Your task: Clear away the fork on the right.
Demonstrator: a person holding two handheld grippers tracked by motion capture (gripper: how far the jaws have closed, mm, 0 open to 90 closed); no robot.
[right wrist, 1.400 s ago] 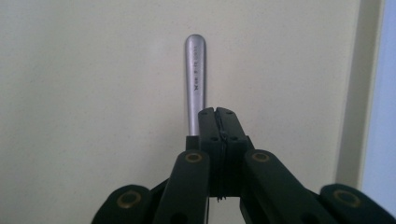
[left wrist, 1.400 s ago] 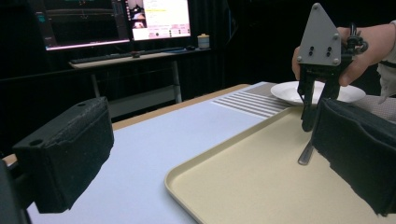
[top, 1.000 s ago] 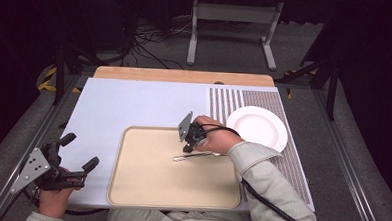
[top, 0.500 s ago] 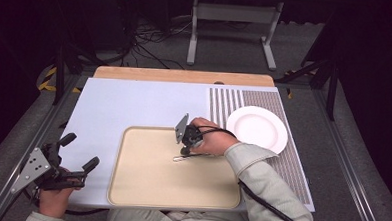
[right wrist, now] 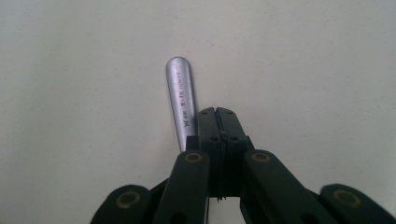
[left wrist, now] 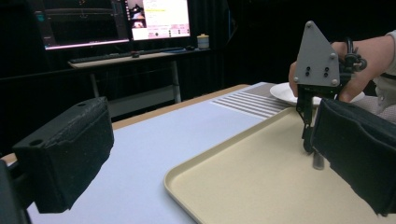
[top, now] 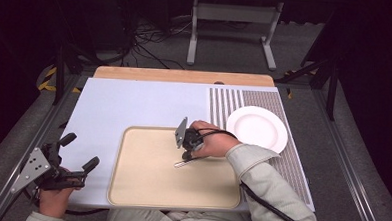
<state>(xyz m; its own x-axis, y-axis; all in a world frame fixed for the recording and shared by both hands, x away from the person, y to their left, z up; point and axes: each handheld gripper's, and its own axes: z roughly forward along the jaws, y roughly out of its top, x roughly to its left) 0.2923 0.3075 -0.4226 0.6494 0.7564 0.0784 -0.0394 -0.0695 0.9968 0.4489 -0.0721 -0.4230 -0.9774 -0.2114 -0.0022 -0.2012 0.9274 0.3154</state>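
Beige tray [top: 145, 188], right gripper [top: 186, 152] tipped down, jaws closed

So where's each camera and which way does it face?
High view: above the person, facing forward-down on beige rectangular tray; forearms, left gripper, right gripper.
Left gripper view: low at left, facing across tray to round white plate; own jaws apart.
Right gripper view: straight down on silver metal handle; own jaws shut.
First two share tray and plate.

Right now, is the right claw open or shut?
Shut. In the right gripper view the right claw has its jaws pressed together with no gap, and the metal utensil handle lies beside them, not between.
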